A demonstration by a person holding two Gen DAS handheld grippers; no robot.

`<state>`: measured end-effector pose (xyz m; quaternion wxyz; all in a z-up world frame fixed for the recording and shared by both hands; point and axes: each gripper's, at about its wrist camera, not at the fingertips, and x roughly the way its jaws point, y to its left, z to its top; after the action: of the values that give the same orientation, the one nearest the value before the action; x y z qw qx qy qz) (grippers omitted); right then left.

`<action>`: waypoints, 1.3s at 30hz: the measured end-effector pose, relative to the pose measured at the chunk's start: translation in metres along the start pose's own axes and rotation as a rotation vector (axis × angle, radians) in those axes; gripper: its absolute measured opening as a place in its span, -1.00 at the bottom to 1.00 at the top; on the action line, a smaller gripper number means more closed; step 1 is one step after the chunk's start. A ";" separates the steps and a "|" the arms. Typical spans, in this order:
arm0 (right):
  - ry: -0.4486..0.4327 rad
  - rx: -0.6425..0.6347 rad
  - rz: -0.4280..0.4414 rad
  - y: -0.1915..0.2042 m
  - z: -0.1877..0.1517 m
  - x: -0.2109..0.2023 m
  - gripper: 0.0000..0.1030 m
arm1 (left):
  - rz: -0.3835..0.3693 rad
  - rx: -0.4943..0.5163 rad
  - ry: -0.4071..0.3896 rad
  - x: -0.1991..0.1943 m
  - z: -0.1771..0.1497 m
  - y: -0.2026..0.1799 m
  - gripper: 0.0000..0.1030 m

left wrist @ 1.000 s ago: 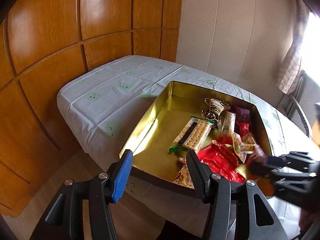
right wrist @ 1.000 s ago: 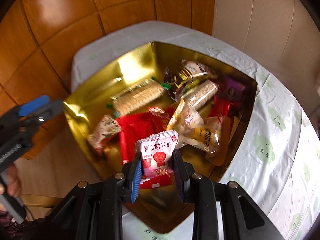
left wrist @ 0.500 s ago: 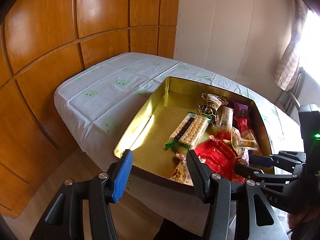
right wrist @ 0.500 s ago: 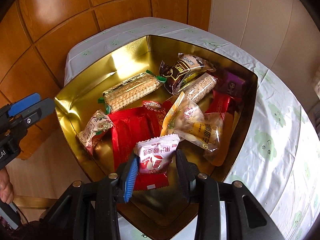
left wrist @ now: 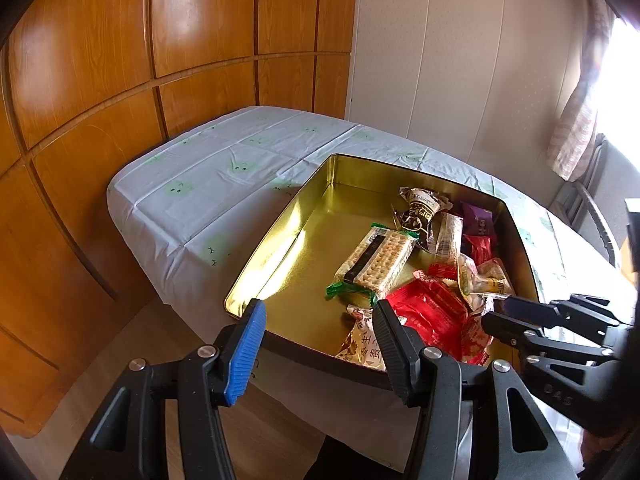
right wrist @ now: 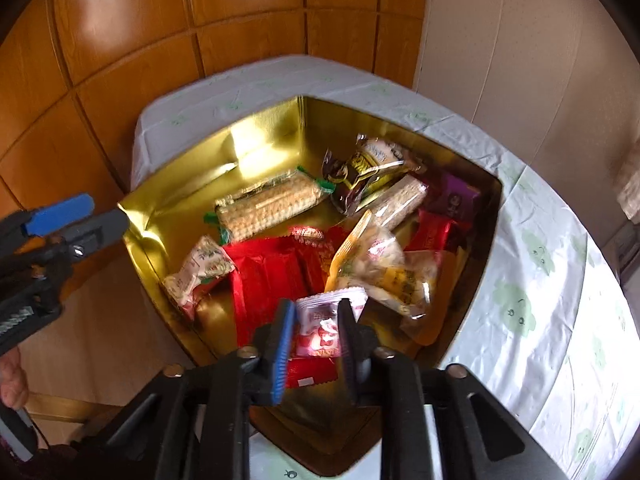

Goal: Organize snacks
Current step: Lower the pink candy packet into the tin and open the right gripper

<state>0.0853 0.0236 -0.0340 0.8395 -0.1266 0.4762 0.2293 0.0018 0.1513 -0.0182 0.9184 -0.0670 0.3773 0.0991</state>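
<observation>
Fingers (right wrist: 346, 320) of the right gripper (right wrist: 313, 334) pinch a small pink-and-white candy sachet (right wrist: 326, 322), probably light, crinkly and slippery; left gripper (left wrist: 316, 344) gapes empty.

Assorted wrapped snacks (right wrist: 280, 204) lie jumbled, seemingly overlapping, inside the gold tin (right wrist: 160, 216).

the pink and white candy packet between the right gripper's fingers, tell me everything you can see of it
The pink and white candy packet is a small pillow-style wrapper of glossy plastic film, white along its crimped, serrated top edge, pink-red below with blurred printing. It stands roughly upright between the fingers of the right gripper, the blue pad on its left side and the black finger on its right; motion blur hides whether both press it. It sits low over the near corner of the gold tin, above a red packet. Its lower end is hidden.
</observation>
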 end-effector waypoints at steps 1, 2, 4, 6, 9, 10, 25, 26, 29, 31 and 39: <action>0.007 -0.007 -0.009 0.001 0.000 0.004 -0.63 | 0.000 0.001 0.001 0.000 0.000 0.000 0.09; 0.014 -0.009 -0.020 0.002 0.000 0.007 -0.64 | 0.000 0.002 0.002 0.000 0.000 0.000 0.09; 0.026 0.002 -0.028 0.000 0.000 0.010 -0.64 | 0.001 0.004 0.000 -0.001 0.000 0.000 0.10; 0.019 0.017 -0.022 -0.002 -0.002 0.008 -0.64 | 0.000 0.005 -0.001 -0.002 0.000 -0.001 0.12; 0.004 0.038 -0.013 -0.005 -0.006 0.004 -0.63 | 0.000 0.009 -0.007 -0.003 0.000 -0.002 0.14; -0.002 0.046 -0.010 -0.006 -0.008 0.003 -0.63 | -0.002 0.010 -0.008 -0.003 0.000 -0.003 0.14; -0.161 0.232 -0.091 -0.014 -0.035 -0.050 -0.42 | -0.006 0.046 -0.050 -0.019 -0.003 -0.020 0.36; -0.169 0.246 -0.102 -0.016 -0.037 -0.054 -0.40 | -0.005 0.050 -0.055 -0.020 -0.004 -0.022 0.38; -0.199 0.277 -0.145 -0.020 -0.045 -0.064 -0.36 | 0.002 0.061 -0.076 -0.025 -0.006 -0.028 0.42; -0.212 0.301 -0.168 -0.023 -0.049 -0.069 -0.31 | 0.007 0.068 -0.094 -0.029 -0.007 -0.032 0.55; -0.214 0.313 -0.204 -0.023 -0.059 -0.073 -0.29 | 0.012 0.084 -0.154 -0.046 -0.011 -0.044 0.88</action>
<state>0.0215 -0.0412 -0.0019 0.9135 -0.0170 0.3988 0.0786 -0.0268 0.1001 0.0086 0.9461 -0.0182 0.3096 0.0934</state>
